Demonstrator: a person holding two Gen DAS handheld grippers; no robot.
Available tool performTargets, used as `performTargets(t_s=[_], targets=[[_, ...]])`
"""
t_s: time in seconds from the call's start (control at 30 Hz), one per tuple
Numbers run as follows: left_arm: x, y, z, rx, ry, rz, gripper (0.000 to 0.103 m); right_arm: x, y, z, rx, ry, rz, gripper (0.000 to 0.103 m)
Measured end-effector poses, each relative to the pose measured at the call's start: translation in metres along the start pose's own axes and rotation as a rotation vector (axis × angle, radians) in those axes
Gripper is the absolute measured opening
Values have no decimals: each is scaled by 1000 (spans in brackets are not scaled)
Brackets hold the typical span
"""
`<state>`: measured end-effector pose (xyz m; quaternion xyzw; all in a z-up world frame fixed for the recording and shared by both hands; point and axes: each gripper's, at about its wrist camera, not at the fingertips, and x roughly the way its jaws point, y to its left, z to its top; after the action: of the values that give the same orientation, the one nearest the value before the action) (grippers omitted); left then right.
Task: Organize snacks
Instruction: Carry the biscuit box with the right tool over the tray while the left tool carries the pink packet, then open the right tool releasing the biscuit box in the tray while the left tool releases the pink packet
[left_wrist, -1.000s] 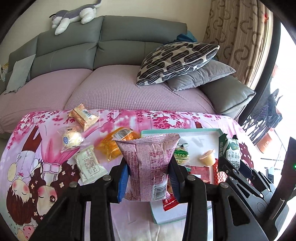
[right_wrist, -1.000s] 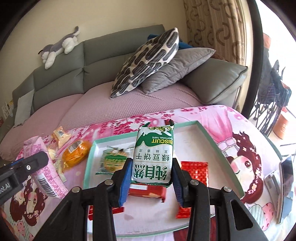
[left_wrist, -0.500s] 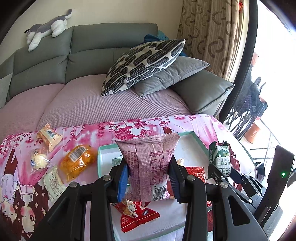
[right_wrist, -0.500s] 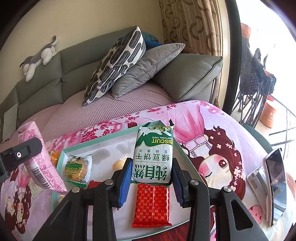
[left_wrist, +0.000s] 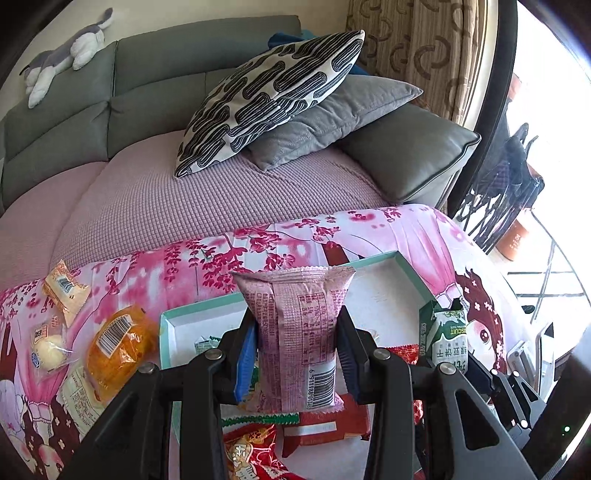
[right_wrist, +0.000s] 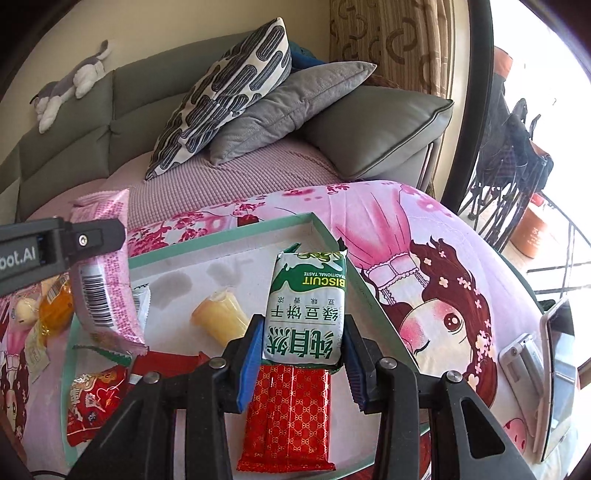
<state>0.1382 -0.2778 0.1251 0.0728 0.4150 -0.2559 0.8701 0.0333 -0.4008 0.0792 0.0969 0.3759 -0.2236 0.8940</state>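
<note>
Between both pairs of tongs, a snack packet each, held over the teal tray.

Left tongs (left_wrist: 295, 354) are clamped across the middle of an upright pink snack packet (left_wrist: 297, 332); right tongs (right_wrist: 301, 343) pinch the lower half of a green-and-white biscuit pack (right_wrist: 306, 306), both above the tray (right_wrist: 221, 242) on the cloth-covered desk (right_wrist: 424, 258). Both packets look light, with crinkly, slippery film; the pink one seems air-puffed and soft, so a firm squeeze would likely crush what is inside, while the biscuit pack looks blockier and stiffer but breakable. Mid-body grips across the flat faces suit them better than the sealed ends. Below lie a red patterned bar (right_wrist: 288, 413), a jelly cup (right_wrist: 219, 319) and a red candy bag (right_wrist: 92, 402); an orange packet (left_wrist: 118, 343) waits outside the tray.
</note>
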Motion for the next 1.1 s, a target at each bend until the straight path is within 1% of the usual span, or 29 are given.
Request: performTargets(t_s=[0.37, 0.6, 0.73, 0.93, 1.1], targets=[[41, -17, 5, 49, 100, 3, 41, 7, 1, 1, 3, 13, 30, 41], [51, -18, 1, 34, 138, 15, 42, 7, 3, 1, -9, 26, 43, 41], [43, -15, -2, 19, 143, 17, 52, 3, 5, 2, -21, 29, 39, 41], [14, -9, -7, -5, 108, 2, 54, -10, 1, 3, -11, 27, 38, 41], [-15, 5, -24, -37, 73, 8, 55, -19, 0, 0, -17, 37, 31, 41]])
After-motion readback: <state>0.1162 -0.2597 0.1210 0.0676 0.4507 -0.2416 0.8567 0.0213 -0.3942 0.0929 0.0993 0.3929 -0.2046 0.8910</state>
